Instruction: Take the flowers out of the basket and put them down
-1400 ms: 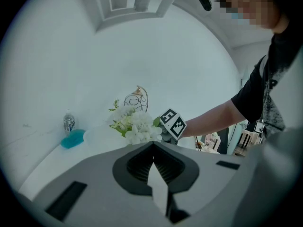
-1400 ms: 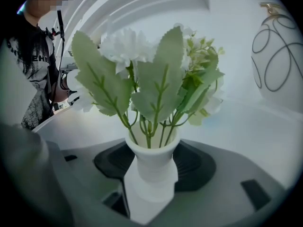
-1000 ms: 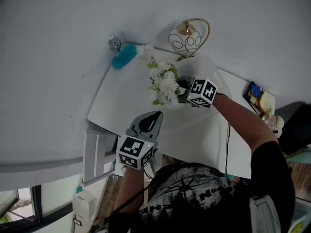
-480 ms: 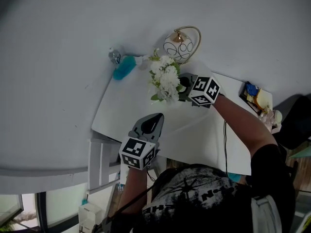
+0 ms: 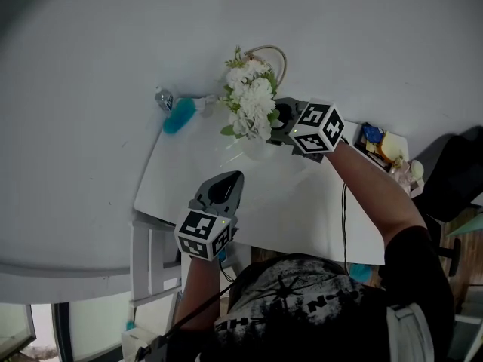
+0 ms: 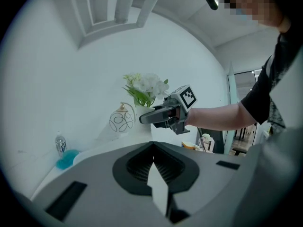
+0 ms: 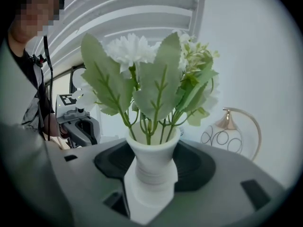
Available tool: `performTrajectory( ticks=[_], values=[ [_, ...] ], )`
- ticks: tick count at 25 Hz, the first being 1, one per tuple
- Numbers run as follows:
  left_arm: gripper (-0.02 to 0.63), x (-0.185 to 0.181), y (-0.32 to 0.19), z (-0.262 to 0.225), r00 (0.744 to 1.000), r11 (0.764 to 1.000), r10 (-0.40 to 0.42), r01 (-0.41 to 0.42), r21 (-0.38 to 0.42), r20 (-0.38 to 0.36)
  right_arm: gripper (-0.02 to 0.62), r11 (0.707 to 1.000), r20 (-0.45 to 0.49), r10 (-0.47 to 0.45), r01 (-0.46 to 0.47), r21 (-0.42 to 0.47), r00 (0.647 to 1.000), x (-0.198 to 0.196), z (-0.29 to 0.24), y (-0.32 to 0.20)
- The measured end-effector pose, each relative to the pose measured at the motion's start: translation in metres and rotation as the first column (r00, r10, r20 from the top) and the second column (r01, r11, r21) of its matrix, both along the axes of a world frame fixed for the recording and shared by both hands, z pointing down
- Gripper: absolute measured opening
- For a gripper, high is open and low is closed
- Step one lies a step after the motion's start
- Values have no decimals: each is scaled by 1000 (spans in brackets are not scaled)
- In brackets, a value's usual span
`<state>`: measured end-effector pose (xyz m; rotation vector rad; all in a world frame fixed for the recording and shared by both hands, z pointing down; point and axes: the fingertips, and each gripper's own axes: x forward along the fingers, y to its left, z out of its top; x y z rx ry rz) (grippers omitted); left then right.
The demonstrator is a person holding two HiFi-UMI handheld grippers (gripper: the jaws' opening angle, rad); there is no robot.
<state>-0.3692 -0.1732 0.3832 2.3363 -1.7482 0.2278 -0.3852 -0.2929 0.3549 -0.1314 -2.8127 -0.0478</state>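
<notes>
Right gripper view: my right gripper [image 7: 151, 174] stands wide, its two jaws closed on the neck of one white vase [image 7: 152, 162], which sits upright between the pads. One bunch of flowers [image 7: 130, 48], white blooms with green leaves, rises from that vase. One round ornament with a gold hoop [image 7: 227, 136] stands at 3 o'clock from the vase, apart from it.

Left gripper view: my left gripper [image 6: 152, 150] has its jaws drawn together, and nothing is between them or touching them. From here the vase hangs in the right gripper clear of the white table [image 5: 196, 172], level with the top of the ornament.

Head view: the flowers are at the table's 12 o'clock edge, close to the wall, and they cover most of the ornament behind them. The left gripper hovers at 7 o'clock from the flowers, well apart from them.

Count on the table:
- One clear bottle [image 5: 161, 98] at 10 o'clock.
- One teal duster [image 5: 178, 116] just beside it.
- A small cluster of blue and yellow items [image 5: 381, 143] at the 3 o'clock end, too small to number.
</notes>
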Motion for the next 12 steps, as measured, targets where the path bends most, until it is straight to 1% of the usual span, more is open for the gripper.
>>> performTrajectory(
  ticks=[2, 5, 6, 8, 12],
  values=[
    [11, 23, -4, -11, 1000, 1000, 12, -12, 13, 17, 258, 1000, 26, 20, -20, 2, 999, 28, -21, 0],
    [11, 74, -13, -36, 998, 999, 38, -40, 28, 54, 258, 999, 82, 52, -53, 7, 995, 87, -60, -1],
    [11, 87, -15, -41, 997, 998, 47, -49, 29, 60, 258, 998, 95, 65, -67, 10, 993, 101, -69, -1],
    [11, 97, -18, -44, 996, 997, 66, -68, 32, 60, 258, 995, 106, 98, -100, 14, 989, 116, -77, -1],
    [11, 94, -25, -30, 994, 994, 106, -107, 30, 36, 258, 990, 102, 139, -142, 17, 985, 120, -79, -1]
  ],
)
